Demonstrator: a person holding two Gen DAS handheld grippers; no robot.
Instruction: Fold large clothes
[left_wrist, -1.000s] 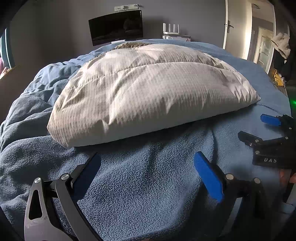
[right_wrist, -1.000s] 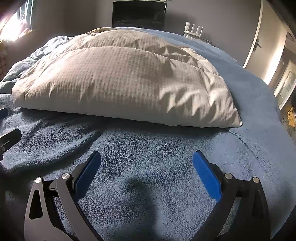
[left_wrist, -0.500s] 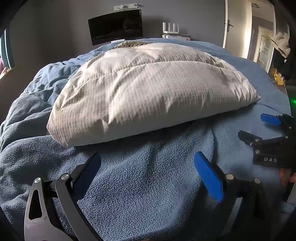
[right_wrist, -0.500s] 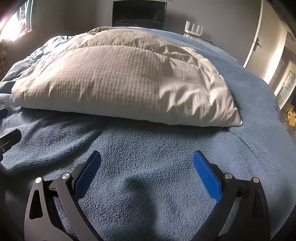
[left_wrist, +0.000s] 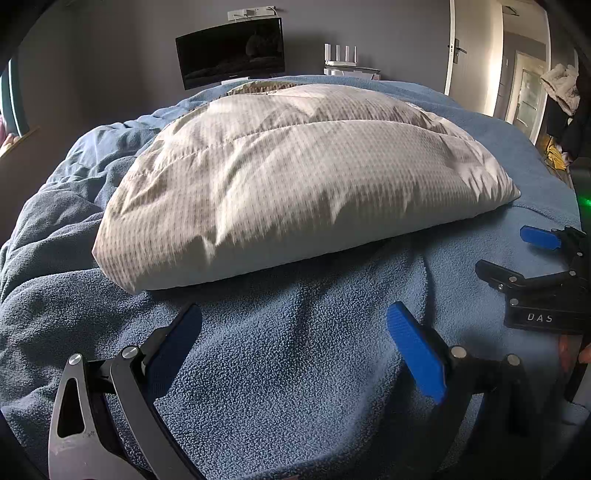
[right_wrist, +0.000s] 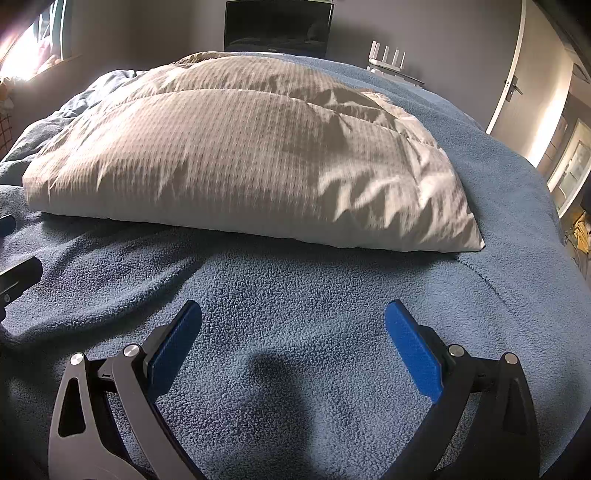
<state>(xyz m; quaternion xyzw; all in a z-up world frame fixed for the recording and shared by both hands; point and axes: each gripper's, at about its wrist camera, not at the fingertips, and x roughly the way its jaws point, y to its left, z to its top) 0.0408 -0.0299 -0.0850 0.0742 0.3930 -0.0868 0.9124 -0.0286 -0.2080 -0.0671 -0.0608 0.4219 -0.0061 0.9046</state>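
Left wrist view: left gripper (left_wrist: 293, 345), fingers wide and empty, hovers over the blue fleece blanket (left_wrist: 295, 369); the folded beige quilted garment (left_wrist: 295, 184) lies beyond. Right wrist view: right gripper (right_wrist: 291, 341), likewise wide; a further fold probably requires grasping the garment's near edge.

Nubbly matt fleece blanket (left_wrist: 295, 369), crinkled waffle-weave cloth duvet (left_wrist: 295, 177)

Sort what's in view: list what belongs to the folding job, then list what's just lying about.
Belongs to the job:
- beige quilted garment, lying folded on the bed
- left gripper, open, empty
- right gripper, open, empty
- blue fleece blanket, the work surface

Just lying about:
- wall screen
- white router
- door
- clothes hanging by the doorway
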